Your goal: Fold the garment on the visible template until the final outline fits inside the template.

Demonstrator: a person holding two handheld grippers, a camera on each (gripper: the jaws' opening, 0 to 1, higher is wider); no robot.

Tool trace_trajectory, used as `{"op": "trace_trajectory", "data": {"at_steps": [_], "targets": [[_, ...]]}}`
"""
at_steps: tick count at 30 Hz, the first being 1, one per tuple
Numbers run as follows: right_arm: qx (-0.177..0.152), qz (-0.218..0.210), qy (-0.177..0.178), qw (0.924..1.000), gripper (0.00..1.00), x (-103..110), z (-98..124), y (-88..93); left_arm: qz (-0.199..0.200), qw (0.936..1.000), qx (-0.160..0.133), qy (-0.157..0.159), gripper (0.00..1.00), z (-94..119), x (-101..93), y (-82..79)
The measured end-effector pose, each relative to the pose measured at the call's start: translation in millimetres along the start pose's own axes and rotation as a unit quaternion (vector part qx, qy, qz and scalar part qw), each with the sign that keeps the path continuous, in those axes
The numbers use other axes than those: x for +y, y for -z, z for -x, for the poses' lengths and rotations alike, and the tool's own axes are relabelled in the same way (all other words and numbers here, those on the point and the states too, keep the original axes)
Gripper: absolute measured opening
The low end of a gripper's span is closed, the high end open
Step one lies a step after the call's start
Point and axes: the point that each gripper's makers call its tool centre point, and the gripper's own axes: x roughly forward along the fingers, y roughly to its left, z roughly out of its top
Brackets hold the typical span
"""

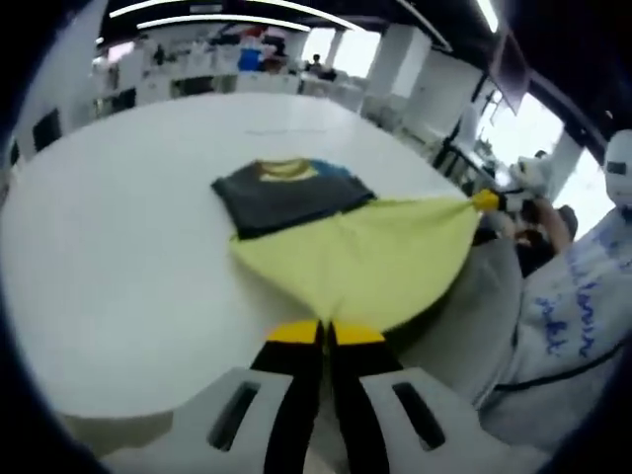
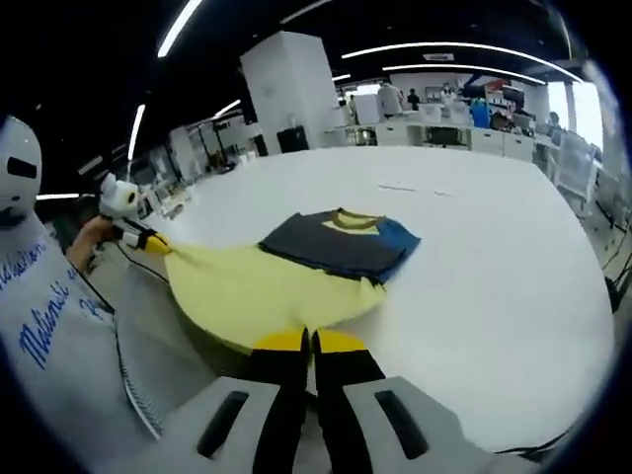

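Garment (image 1: 326, 232) fabric lies partly on the white table (image 1: 118, 247), near its front edge: a dark grey upper part with a yellow collar and a blue patch at one shoulder rests flat on the tabletop, while the yellow lower part is lifted and stretched taut off the table edge between the two tools. In the right gripper view the same garment (image 2: 296, 272) shows the dark part lying on the table (image 2: 494, 276) and the yellow part drawn down and to the left.

The left tool (image 1: 324, 331) has its black jaws with yellow tips pressed together on one corner of the yellow hem. In the same view the right tool (image 1: 486, 200) appears at the right, its yellow tip closed on the other corner, where the cloth narrows to a point.

The right tool (image 2: 309, 341) in its own view is likewise clamped on the yellow hem, jaws closed with no gap. The left tool (image 2: 153, 245) shows at the left of that view, gripping the far corner of the yellow cloth, with a hand (image 2: 89, 237) behind it.

A person's white sleeve with blue lettering (image 1: 563, 316) stands beside the table. Beyond the table are white columns, desks and ceiling strip lights.
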Motion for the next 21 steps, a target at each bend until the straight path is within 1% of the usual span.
{"op": "trace_trajectory", "data": {"at_steps": [2, 5, 7, 10, 14, 17, 21], "targets": [[-0.012, -0.005, -0.013, 0.9998, 0.02, 3, 4, -5.1, 0.002, 0.9999, -0.017, 0.003, 0.00, 7, -0.8, -6.2], [-0.024, -0.012, -0.022, 0.9994, 0.02, 5, 10, -10.7, -0.001, 0.9996, -0.026, 0.006, 0.00, 15, -3.5, -11.7], [-0.028, -0.010, -0.024, 0.9993, 0.02, 5, 14, -14.1, -0.005, 0.9994, -0.032, 0.008, 0.00, 19, -5.4, -15.0], [-0.037, -0.004, -0.024, 0.9990, 0.02, 6, 20, -20.0, -0.010, 0.9987, -0.049, 0.010, 0.00, 27, -9.1, -23.2], [-0.049, 0.002, -0.026, 0.9985, 0.02, 8, 26, -28.4, -0.015, 0.9977, -0.063, 0.018, 0.00, 33, -15.4, -29.9], [-0.058, 0.007, -0.030, 0.9978, 0.02, 12, 31, -34.7, -0.017, 0.9972, -0.071, 0.017, 0.00, 38, -17.3, -33.2], [-0.077, 0.006, -0.043, 0.9961, 0.02, 17, 38, -44.1, -0.012, 0.9948, -0.096, 0.031, 0.00, 48, -22.6, -39.0]]}}
